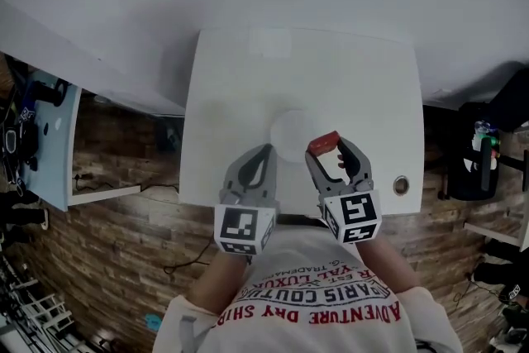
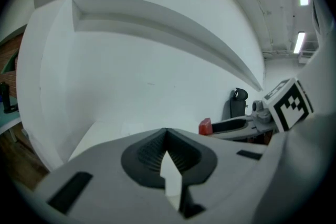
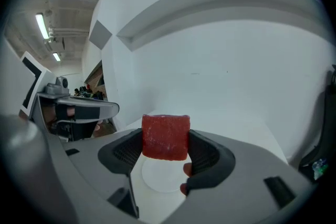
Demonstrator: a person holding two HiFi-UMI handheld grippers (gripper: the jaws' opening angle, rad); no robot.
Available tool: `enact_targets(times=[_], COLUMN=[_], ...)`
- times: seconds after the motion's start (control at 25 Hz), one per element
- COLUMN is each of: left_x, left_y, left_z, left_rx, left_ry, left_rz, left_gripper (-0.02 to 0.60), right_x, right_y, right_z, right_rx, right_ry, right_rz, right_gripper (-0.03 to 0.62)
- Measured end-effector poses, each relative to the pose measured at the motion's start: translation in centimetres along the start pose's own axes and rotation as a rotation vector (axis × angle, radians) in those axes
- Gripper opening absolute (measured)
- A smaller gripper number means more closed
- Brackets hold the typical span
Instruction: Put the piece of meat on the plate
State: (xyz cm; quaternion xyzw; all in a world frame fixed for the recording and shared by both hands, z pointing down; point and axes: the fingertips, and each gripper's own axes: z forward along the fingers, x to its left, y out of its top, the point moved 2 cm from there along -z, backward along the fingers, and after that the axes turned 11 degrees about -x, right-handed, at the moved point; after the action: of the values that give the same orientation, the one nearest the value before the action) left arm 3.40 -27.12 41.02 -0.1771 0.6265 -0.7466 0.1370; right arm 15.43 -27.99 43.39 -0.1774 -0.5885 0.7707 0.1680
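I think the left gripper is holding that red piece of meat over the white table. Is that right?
Not quite. It is the right gripper that holds the red piece of meat over the white table; the right gripper view shows the meat clamped between its jaws. The left gripper is shut, with nothing between its jaws.

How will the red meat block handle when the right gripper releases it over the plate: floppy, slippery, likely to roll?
Probably fairly stiff: the piece of meat keeps square edges and does not sag where the right gripper clamps it. Its flat faces suggest it would sit, not roll, on the plate. The surface looks matte and grainy, so likely not very slippery.
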Motion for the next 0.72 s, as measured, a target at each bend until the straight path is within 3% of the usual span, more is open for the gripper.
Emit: enact_targets(times=[0.48, 0.72], left_x=[4.9, 6.4], left_y=[-6.5, -9.9], left_z=[3.2, 3.4], left_rx=[0.153, 0.222], left_ry=[-0.003, -0.006], left_rz=[-0.101, -0.143], left_gripper=[0.008, 0.008], right_x=[0.2, 0.5], right_y=[-10.8, -14.3], right_z=[7.4, 9.6], right_rx=[0.355, 0.493], right_ry=[0.018, 0.017], right_rz=[0.035, 0.028], right_gripper=[0.278, 0.278])
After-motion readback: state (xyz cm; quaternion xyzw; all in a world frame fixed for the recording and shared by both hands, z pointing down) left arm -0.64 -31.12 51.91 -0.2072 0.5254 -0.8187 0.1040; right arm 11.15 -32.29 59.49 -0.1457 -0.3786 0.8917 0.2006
